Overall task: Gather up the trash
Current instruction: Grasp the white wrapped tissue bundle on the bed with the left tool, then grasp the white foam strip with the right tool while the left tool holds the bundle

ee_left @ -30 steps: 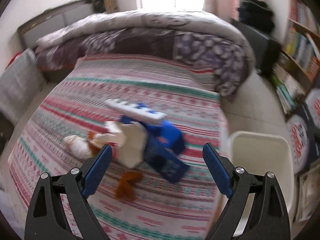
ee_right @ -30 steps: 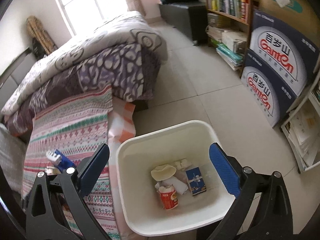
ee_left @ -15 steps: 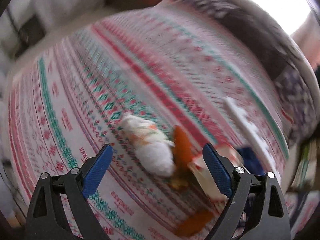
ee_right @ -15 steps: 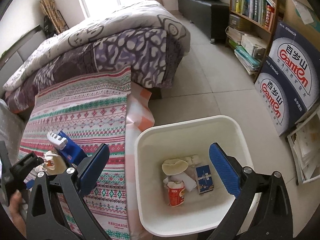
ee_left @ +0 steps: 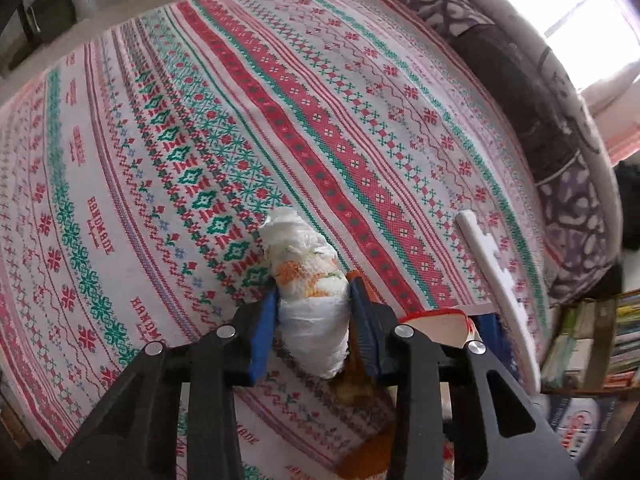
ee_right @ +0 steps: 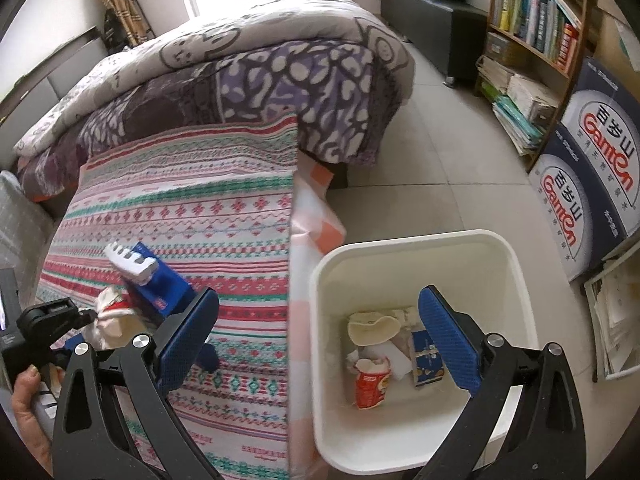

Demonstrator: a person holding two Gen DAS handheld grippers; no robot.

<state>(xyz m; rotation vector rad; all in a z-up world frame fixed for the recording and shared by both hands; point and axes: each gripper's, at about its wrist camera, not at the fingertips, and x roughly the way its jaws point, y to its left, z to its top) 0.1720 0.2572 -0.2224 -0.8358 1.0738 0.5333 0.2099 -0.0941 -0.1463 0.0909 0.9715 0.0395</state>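
On the patterned bedspread point(ee_left: 168, 128), towards its near edge, a crumpled white tissue wad point(ee_left: 308, 292) stained orange is seen between the blue pads point(ee_left: 262, 332) of the left gripper point(ee_left: 314, 328). Its jaws have just been closing, and the pads are now pressed against the wad on both sides, so it is judged to be gripped across its middle. The wad is judged to be very light, soft and easily squashed; a hold across the thick middle is likely to be safest, since loose ends could tear or slip free. Just to its right, a red-edged paper carton point(ee_left: 436, 322) is partly hidden behind the gripper, and a long white plastic strip point(ee_left: 492, 268) is laid beside it, nearer the bedspread's right edge. Orange scraps point(ee_left: 360, 458) are seen under the gripper.

Further right, in the right wrist view, the right gripper point(ee_right: 320, 340) is held wide open with nothing between its pads, above the gap between bed and bin. The white plastic bin point(ee_right: 516, 264) is set on the tiled floor point(ee_right: 452, 168) just beside the bed's right edge, with a red cup point(ee_right: 370, 384), a small blue box point(ee_right: 426, 356) and papers already inside. A folded quilt point(ee_right: 280, 68) is piled at the bed's far end; a bookshelf point(ee_right: 532, 28) and printed cartons point(ee_right: 592, 168) are ranged along the right wall.
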